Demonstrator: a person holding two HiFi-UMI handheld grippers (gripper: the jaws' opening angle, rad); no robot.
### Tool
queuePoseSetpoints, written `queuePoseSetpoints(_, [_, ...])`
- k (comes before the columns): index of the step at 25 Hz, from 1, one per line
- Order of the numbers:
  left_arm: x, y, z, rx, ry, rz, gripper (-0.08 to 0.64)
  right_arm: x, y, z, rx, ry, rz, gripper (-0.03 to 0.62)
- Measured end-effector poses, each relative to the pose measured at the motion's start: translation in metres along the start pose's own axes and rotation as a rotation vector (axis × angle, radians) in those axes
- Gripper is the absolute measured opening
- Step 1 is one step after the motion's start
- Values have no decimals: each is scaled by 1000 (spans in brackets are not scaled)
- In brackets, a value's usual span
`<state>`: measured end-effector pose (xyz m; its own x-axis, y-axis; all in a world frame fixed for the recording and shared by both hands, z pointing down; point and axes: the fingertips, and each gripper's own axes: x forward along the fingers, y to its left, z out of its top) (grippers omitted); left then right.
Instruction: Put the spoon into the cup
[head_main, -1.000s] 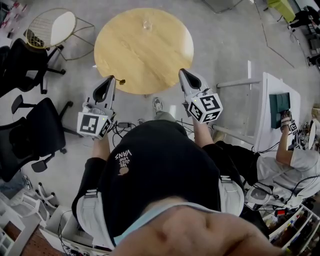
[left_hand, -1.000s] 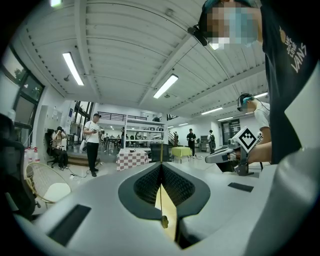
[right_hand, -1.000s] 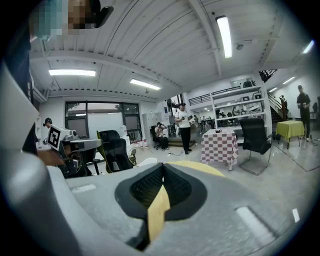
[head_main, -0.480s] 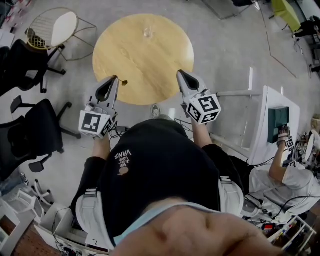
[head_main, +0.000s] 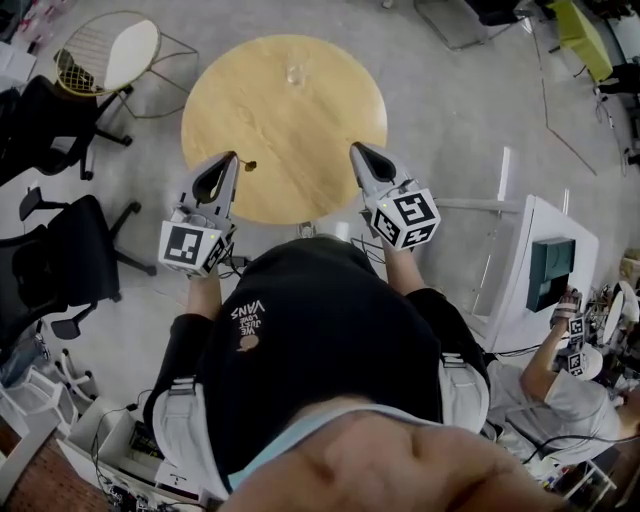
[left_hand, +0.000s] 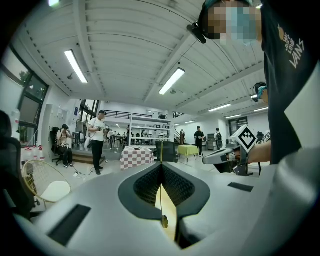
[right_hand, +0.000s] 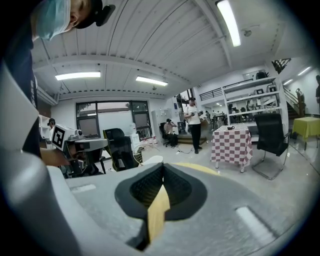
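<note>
At the bottom of the head view, the wearer's black T-shirt (head_main: 320, 350) fills the foreground, and both forearms reach forward over the near rim of a round, pale wooden table (head_main: 300, 140) on a grey floor (head_main: 440, 110). The left gripper (head_main: 230, 158), a grey tool with a black-and-white marker cube (head_main: 190, 247), has its jaws pressed together at the tips (left_hand: 161, 166) on a thin dark spoon (head_main: 248, 165). In the left gripper view the spoon (left_hand: 162, 220) runs as a fine line through the closed tips, with a small end hanging below them against the table surface (left_hand: 169, 212). The right gripper (head_main: 357, 150) is level with the left one and well apart from it. Its jaws (right_hand: 161, 167) meet with nothing between them, and only a wedge of tabletop (right_hand: 159, 210) shows beneath. Farther on, a small clear glass cup (head_main: 295, 73) stands upright near the table's far edge, well apart from the spoon. Black office chairs (head_main: 50, 270) stand to the left of the table, and a white desk (head_main: 540, 230) stands to the right.
</note>
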<state>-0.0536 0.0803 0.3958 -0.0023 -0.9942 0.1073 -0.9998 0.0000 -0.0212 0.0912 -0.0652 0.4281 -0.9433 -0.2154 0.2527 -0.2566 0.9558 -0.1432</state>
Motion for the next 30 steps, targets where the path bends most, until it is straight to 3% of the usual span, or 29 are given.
queuePoseSetpoints(14, [30, 5, -9, -20, 8, 82, 9, 30, -24, -7, -15, 35, 104, -2])
queuePoseSetpoints(30, [69, 54, 4, -12, 18, -95, 9, 65, -18, 6, 52, 20, -26, -2])
